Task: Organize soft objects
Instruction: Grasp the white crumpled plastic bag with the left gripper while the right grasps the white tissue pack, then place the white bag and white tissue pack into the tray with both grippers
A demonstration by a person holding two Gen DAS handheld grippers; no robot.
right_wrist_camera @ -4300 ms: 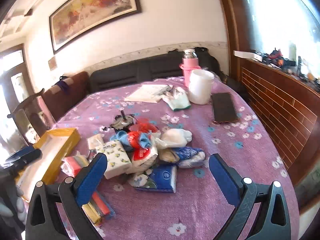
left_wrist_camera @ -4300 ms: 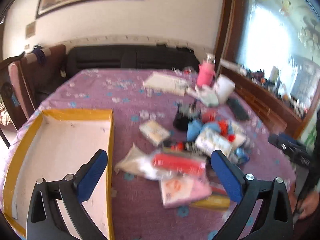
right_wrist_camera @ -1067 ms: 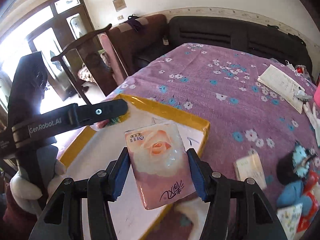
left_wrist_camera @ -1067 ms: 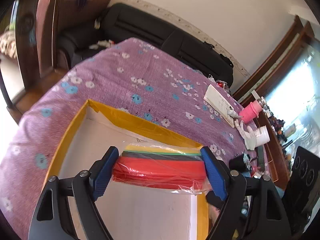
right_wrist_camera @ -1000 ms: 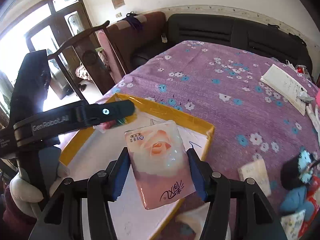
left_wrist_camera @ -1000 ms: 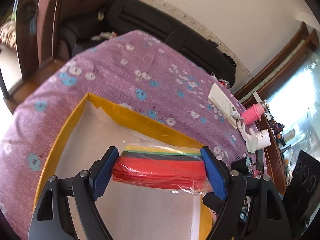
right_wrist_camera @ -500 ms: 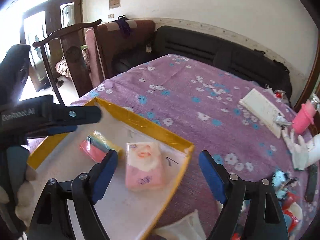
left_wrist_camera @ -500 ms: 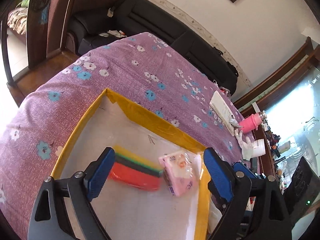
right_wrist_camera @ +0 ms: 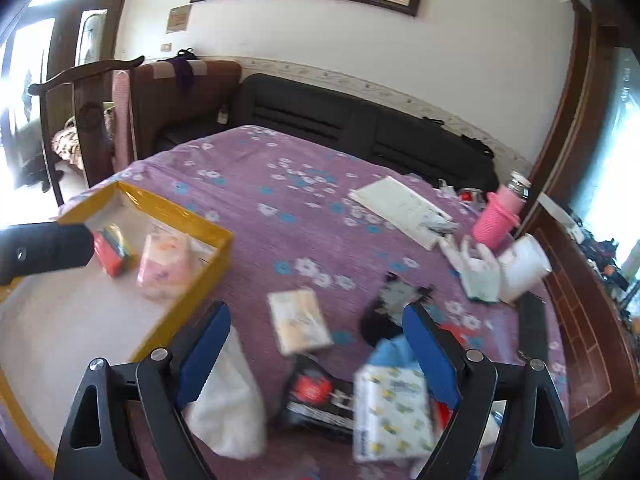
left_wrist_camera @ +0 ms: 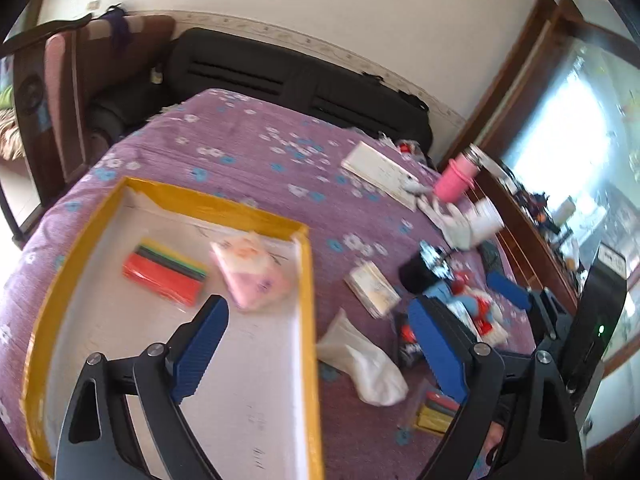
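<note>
A yellow-rimmed white tray (left_wrist_camera: pixel 308 280) lies at the left of the purple tablecloth. In it lie a red, black and yellow cloth pack (left_wrist_camera: pixel 164 274) and a pink tissue pack (left_wrist_camera: pixel 252 274); both also show in the right wrist view, the cloth pack (right_wrist_camera: pixel 114 250) and the pink pack (right_wrist_camera: pixel 166 264). My left gripper (left_wrist_camera: pixel 320 352) is open and empty over the tray's right rim. My right gripper (right_wrist_camera: pixel 316 356) is open and empty above a pile of soft packs: a white bag (right_wrist_camera: pixel 228 396), a cream tissue pack (right_wrist_camera: pixel 300 322), a yellow-patterned pack (right_wrist_camera: pixel 392 412).
A pink flask (right_wrist_camera: pixel 500 220), a white cup (right_wrist_camera: pixel 524 268), a white glove (right_wrist_camera: pixel 480 272), a notepad (right_wrist_camera: pixel 400 208) and a dark phone (right_wrist_camera: pixel 534 328) sit at the far right. A black item (right_wrist_camera: pixel 384 312) and a black-red packet (right_wrist_camera: pixel 320 396) lie in the pile. Sofa and chairs stand behind.
Both grippers opened and let the cloth pack and the pink tissue pack down into the tray. Both then swung right, toward the pile on the tablecloth.
</note>
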